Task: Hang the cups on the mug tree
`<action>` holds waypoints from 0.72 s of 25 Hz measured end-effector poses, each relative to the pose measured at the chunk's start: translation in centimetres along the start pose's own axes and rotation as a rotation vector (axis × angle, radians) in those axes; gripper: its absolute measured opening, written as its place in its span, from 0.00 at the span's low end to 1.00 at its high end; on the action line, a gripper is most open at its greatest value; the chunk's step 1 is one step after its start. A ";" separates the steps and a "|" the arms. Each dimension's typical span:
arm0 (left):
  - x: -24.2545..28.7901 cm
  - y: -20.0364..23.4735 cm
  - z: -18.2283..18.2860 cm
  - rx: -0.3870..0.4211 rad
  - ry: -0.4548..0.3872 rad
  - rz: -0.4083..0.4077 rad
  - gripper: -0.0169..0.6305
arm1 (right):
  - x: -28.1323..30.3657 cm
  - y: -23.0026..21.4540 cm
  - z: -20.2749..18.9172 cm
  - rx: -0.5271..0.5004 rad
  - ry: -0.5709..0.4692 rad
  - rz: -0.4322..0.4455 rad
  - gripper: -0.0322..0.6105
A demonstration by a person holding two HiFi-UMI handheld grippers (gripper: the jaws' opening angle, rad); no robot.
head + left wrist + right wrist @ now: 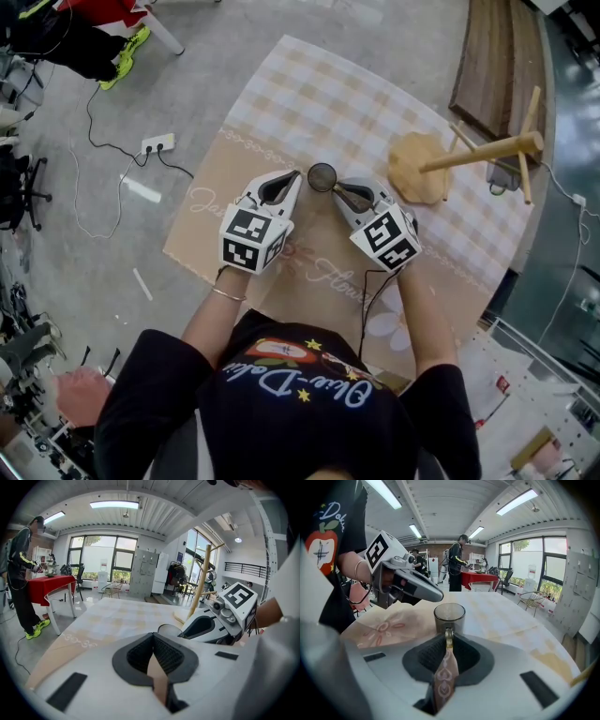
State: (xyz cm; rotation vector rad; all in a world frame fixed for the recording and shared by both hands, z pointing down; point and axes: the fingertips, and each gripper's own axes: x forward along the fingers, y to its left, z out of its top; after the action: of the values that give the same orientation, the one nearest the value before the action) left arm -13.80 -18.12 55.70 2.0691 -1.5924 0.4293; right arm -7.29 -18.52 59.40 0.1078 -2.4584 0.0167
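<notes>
Cup (449,615) — handle half-hidden, pinched in right hand-held gripper (448,637), left hand-held gripper (153,638) closed, empty

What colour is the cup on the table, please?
The cup is smoky translucent grey, clearest in the right gripper view.

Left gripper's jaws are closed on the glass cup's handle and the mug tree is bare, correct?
Wrong gripper. The right gripper view shows the right gripper with its jaws closed on the handle of the glass cup. The left gripper holds nothing. The mug tree is bare, as you said.
</notes>
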 end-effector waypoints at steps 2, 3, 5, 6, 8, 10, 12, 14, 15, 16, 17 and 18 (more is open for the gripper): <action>-0.1 0.2 -0.1 -0.002 0.000 0.005 0.04 | -0.1 -0.1 -0.1 0.021 -0.003 0.000 0.13; -0.1 0.1 -0.3 -0.002 0.003 0.006 0.04 | -0.2 -0.1 0.0 0.029 -0.007 0.001 0.13; -0.1 0.0 -0.6 -0.003 0.010 0.003 0.04 | -0.3 -0.1 0.0 0.037 -0.012 0.001 0.13; 0.0 -0.2 -0.7 -0.004 0.012 0.001 0.04 | -0.3 0.0 0.0 0.038 -0.013 0.000 0.13; 0.0 -0.4 -0.9 -0.006 0.015 -0.003 0.04 | -0.4 0.0 -0.1 0.042 -0.015 -0.002 0.13; 0.0 -0.5 -0.9 -0.010 0.014 -0.008 0.04 | -0.5 0.0 -0.1 0.053 -0.019 -0.006 0.13; 0.0 -0.6 -1.0 -0.013 0.013 -0.011 0.04 | -0.7 -0.1 -0.1 0.065 -0.024 -0.015 0.13; -0.1 -0.6 -1.1 -0.006 0.015 -0.009 0.04 | -0.9 -0.3 -0.1 0.075 -0.029 -0.025 0.13; -0.1 -0.6 -1.1 -0.001 0.016 -0.008 0.04 | -1.1 -0.3 -0.2 0.080 -0.032 -0.028 0.13; -0.1 -0.7 -1.2 0.002 0.018 -0.008 0.04 | -1.2 -0.4 -0.1 0.085 -0.035 -0.030 0.13; -0.1 -0.7 -1.2 0.004 0.019 -0.008 0.04 | -1.3 -0.4 -0.1 0.087 -0.038 -0.033 0.13; -0.1 -0.8 -1.3 0.005 0.021 -0.010 0.04 | -1.4 -0.4 -0.1 0.088 -0.039 -0.036 0.13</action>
State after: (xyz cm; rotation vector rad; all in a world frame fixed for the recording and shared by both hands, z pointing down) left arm -12.96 -17.15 56.56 2.0687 -1.5697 0.4499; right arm -6.05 -18.82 58.59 0.1923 -2.4945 0.1081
